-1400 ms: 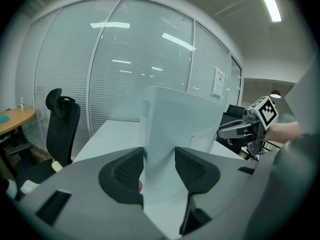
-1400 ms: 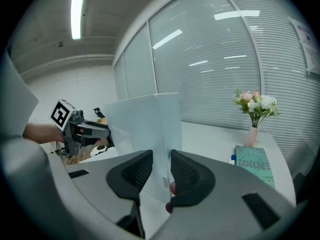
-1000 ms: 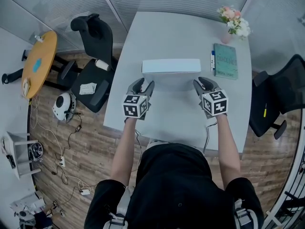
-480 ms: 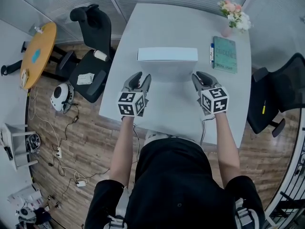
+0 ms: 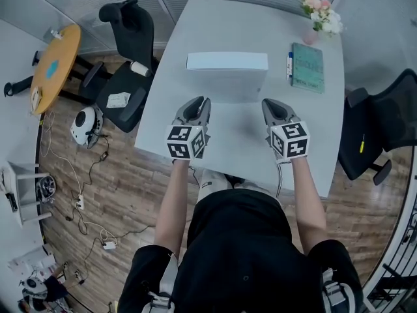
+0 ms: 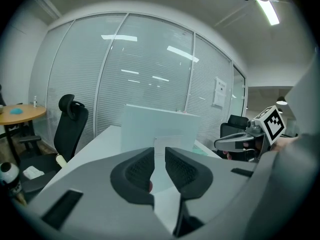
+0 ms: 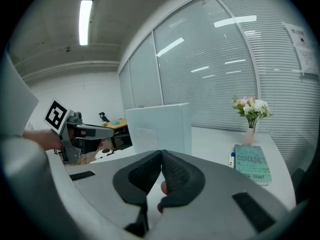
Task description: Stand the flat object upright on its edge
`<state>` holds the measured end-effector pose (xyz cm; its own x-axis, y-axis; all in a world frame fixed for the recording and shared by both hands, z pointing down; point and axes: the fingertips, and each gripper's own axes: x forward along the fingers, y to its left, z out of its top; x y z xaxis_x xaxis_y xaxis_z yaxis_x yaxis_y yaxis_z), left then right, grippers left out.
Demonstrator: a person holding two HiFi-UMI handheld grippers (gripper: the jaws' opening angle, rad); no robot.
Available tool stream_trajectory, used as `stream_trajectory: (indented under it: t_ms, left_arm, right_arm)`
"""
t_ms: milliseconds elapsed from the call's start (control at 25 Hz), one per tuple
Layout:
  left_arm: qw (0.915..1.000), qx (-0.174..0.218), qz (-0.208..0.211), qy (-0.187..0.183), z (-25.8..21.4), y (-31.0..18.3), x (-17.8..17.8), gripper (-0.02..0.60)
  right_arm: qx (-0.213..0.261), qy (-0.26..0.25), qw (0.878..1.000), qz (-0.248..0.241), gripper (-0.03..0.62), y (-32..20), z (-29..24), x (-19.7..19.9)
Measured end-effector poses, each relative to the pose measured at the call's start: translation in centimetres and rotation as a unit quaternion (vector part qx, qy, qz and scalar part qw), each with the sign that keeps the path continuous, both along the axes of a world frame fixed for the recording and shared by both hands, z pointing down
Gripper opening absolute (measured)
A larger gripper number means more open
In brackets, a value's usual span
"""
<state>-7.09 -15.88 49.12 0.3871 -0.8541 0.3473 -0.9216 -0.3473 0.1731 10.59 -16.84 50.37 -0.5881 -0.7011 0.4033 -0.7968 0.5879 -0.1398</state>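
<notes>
Box [image 5: 227, 61] upright, long axis left-right; empty left gripper [image 5: 197, 102] just narrowed, barely spread; right gripper [image 5: 271, 105] pressed together.

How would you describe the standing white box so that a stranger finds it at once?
Look at the long white table. Near its middle a flat white box stands upright on its edge, apart from everything. The teal book to its right lies flat; the box is plain and standing.
</notes>
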Motion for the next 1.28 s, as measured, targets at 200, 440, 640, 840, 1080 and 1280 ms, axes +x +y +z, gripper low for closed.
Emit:
stream_trajectory:
  t_ms: [200,440,640,840,1080,1280]
  left_arm:
    - [0.9999,0.01,0.005,0.002,-1.4,1.8,-0.2,0.067]
    - [0.9996,0.019,0.015,0.016,-2.8,4.6,-1.1,0.052]
    - [0.9989,0.016,0.031,0.031,-3.0,8.1,-1.4,0.043]
    - [0.998,0.018,0.039,0.047,-3.3,11.9,-2.0,0.034]
    - [0.9972,0.032,0.055,0.04,-4.7,17.2,-2.6,0.032]
    - [0.9956,0.044,0.06,0.057,-6.2,21.6,-3.6,0.032]
  right_arm:
    - [0.005,-0.008,1.0,0.002,0.018,1.5,-0.7,-0.8]
    - [0.006,-0.02,1.0,0.014,0.017,4.4,-1.9,-2.5]
    - [0.01,-0.022,0.999,0.027,0.017,8.5,-2.8,-3.6]
    - [0.012,-0.029,0.998,0.046,0.017,12.5,-3.6,-4.4]
    - [0.004,-0.073,0.995,0.068,0.017,18.0,-5.1,-5.0]
    - [0.006,-0.121,0.99,0.074,0.017,22.3,-7.4,-5.4]
